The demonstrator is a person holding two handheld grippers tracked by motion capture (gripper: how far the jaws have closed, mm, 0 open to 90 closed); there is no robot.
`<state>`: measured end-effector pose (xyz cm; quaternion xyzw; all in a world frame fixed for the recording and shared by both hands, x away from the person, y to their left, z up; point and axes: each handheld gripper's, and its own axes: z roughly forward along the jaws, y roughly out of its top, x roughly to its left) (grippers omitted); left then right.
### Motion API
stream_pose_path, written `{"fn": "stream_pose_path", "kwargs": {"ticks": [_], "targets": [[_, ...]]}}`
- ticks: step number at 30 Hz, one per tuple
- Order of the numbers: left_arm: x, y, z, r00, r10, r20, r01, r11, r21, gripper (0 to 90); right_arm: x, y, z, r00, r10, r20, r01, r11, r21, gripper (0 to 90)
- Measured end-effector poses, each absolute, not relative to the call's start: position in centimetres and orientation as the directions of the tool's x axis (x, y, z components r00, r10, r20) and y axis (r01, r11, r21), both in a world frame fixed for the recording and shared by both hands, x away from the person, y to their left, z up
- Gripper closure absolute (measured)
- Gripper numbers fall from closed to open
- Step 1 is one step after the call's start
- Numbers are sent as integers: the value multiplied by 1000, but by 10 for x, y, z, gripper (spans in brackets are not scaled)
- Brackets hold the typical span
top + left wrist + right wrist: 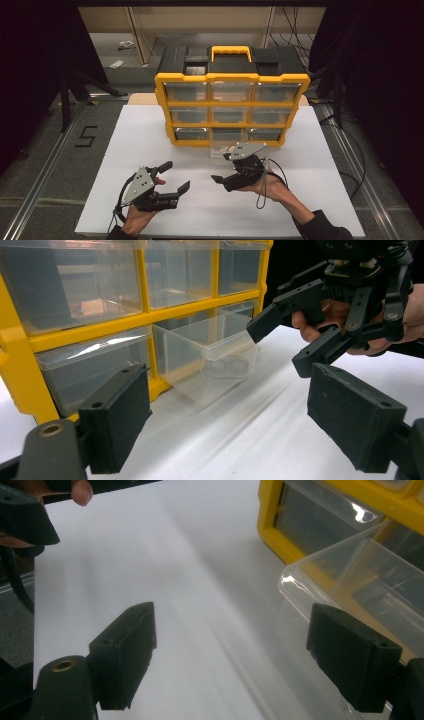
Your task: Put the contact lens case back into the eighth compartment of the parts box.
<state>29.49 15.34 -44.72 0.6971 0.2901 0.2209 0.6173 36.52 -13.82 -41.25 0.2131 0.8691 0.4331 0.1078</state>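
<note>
Clear drawer point(210, 357) is pulled out of the box point(231, 107) w/ a ring inside; both grippers, left point(172, 177) & right point(223, 167), wide open, empty; next reach in.

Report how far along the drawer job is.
Done: the clear drawer of the bottom middle slot is pulled out of the yellow organizer, with a ring-shaped item lying inside. In hand: nothing; the left gripper and right gripper are both open over the white table. Left: probably emptying or closing the drawer.
</note>
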Motion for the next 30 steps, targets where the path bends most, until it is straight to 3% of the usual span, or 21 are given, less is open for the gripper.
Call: {"fn": "stream_pose_path", "kwargs": {"ticks": [30], "targets": [[295, 153, -447, 737, 674, -47, 129, -72, 989, 170, 363, -134, -435, -896, 443, 8, 294, 582, 758, 229]]}}
